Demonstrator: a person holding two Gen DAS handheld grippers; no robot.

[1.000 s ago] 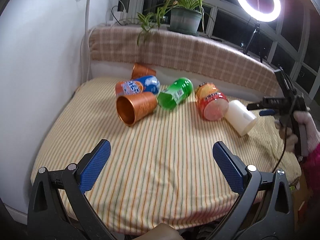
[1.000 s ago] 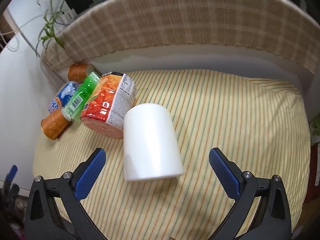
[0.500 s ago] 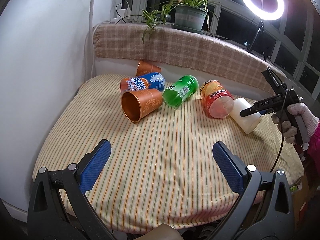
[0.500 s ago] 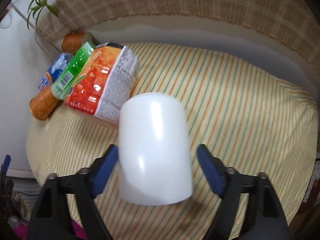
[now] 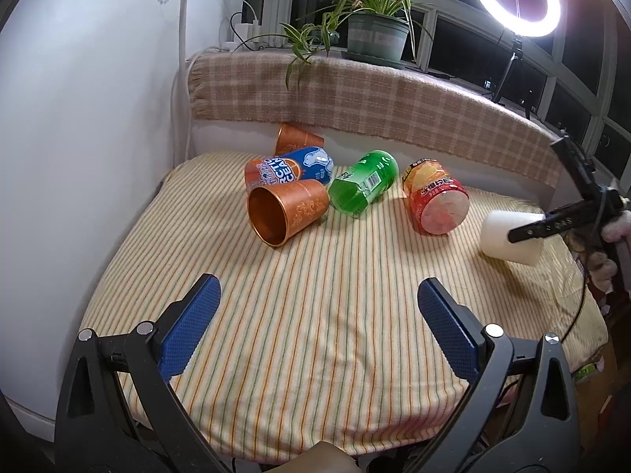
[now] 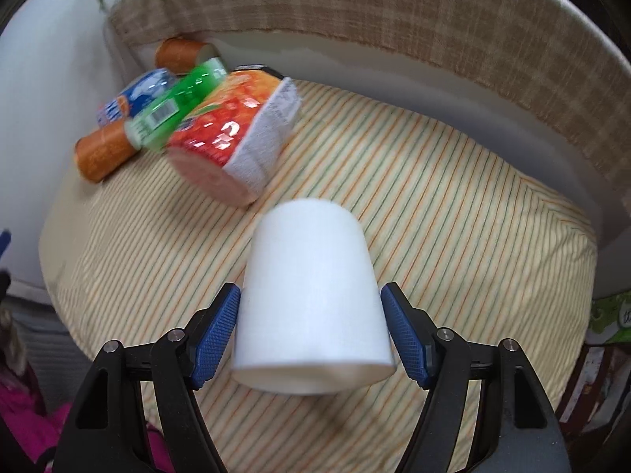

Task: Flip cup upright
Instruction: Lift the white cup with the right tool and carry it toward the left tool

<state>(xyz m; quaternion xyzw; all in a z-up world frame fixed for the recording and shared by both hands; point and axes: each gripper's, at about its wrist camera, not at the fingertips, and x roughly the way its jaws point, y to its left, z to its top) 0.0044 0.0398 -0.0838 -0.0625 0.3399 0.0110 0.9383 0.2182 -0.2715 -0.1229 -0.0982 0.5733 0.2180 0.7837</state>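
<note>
A white cup [image 6: 313, 303] is held between the blue pads of my right gripper [image 6: 311, 335], which is shut on its sides near the rim. The rim faces the camera and the base points away, and the cup is lifted off the striped cloth. It also shows in the left wrist view [image 5: 508, 236], at the far right, with the right gripper's finger across it. My left gripper [image 5: 315, 331] is open and empty above the front of the table. A copper cup [image 5: 286, 215] lies on its side at the middle left.
A blue and orange can [image 5: 288, 169], a green bottle [image 5: 364, 183] and a red snack cup [image 5: 435, 197] lie on their sides across the back of the striped table [image 5: 315, 315]. A second copper cup [image 5: 295, 140] lies behind them. A plaid-covered ledge [image 5: 374, 98] borders the back.
My right gripper moved forward around the white cup, closed on it and lifted it off the cloth. The left gripper stayed open and drew back a little.
</note>
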